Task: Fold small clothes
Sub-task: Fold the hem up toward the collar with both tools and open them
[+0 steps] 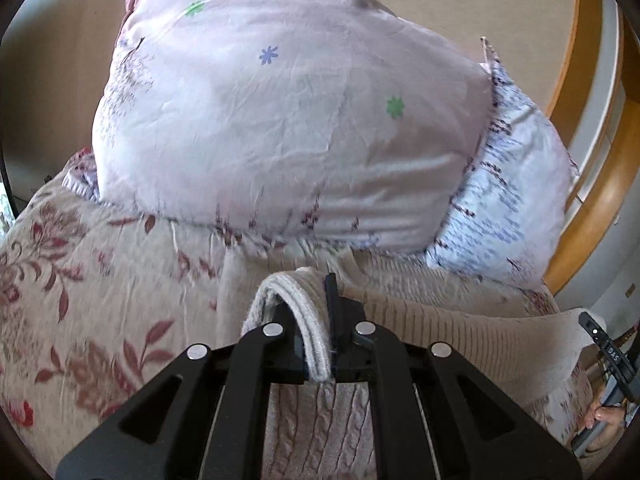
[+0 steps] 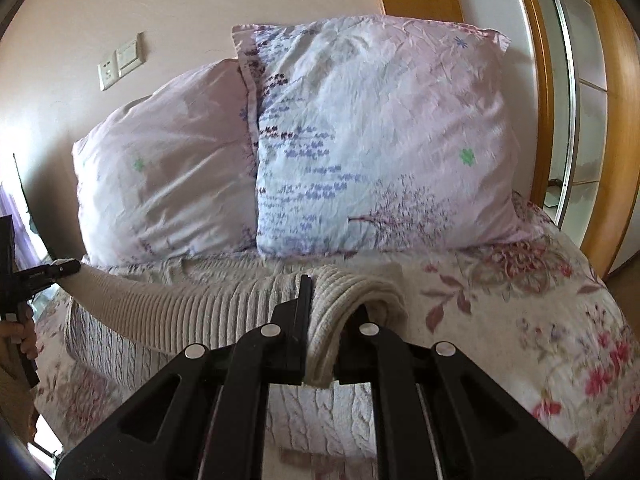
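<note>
A beige knit sweater [image 1: 460, 332] hangs over a flowered bedspread [image 1: 80, 280], held up by its ribbed edge. My left gripper [image 1: 314, 304] is shut on one end of that ribbed edge, and the cloth drapes over its left finger. The edge stretches right to the right gripper [image 1: 608, 356] at the frame's side. In the right wrist view the right gripper [image 2: 326, 304] is shut on the other end of the sweater [image 2: 180, 308]. From there the band runs left to the left gripper [image 2: 60, 270]. The cable-knit body [image 2: 320, 412] hangs below.
Two pale flowered pillows [image 2: 168, 184] [image 2: 380, 140] lean on the wall just beyond the sweater. A curved wooden headboard frame [image 1: 580, 160] and a mirrored door [image 2: 568, 120] stand to the right. A wall switch [image 2: 120, 60] is upper left. A person's hand [image 2: 20, 336] grips the left tool.
</note>
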Motion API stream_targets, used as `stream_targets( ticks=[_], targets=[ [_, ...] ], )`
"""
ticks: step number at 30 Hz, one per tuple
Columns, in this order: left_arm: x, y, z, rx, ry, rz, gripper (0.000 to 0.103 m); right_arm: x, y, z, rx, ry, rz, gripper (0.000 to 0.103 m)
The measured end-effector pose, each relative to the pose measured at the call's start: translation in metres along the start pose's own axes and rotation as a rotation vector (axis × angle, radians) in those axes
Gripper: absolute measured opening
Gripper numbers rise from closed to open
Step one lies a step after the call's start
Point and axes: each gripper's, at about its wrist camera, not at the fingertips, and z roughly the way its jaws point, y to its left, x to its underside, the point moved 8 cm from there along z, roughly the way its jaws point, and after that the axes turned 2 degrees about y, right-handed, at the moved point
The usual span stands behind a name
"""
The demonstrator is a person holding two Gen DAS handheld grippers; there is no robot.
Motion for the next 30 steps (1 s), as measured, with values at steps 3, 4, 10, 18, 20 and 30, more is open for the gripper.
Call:
stream_targets(
  ticks=[3, 4, 10, 18, 20, 30],
  targets=[
    [-0.012, 0.001, 0.015, -0.010, -0.003, -0.014, 0.006, -0.010, -0.003, 0.021, -0.003, 0.006, 0.032, 0.008],
    [-0.013, 0.003, 0.022, -0.009, 0.005, -0.026, 0.006, -0.010, -0.003, 0.027, -0.002, 0.015, 0.039, 0.008],
    [-0.001, 0.015, 0.065, -0.030, 0.074, -0.058, 0.006, 0.007, -0.023, 0.081, 0.008, 0.138, 0.132, 0.008],
    [0.016, 0.022, 0.111, -0.028, 0.157, -0.101, 0.006, 0.023, -0.037, 0.120, 0.014, 0.231, 0.217, 0.008],
    [0.018, 0.021, 0.116, -0.023, 0.163, -0.105, 0.006, 0.023, -0.039, 0.126, 0.013, 0.244, 0.230, 0.008],
    [0.013, 0.019, 0.125, 0.036, 0.157, -0.179, 0.049, 0.006, -0.041, 0.140, -0.075, 0.227, 0.365, 0.062]
  ],
)
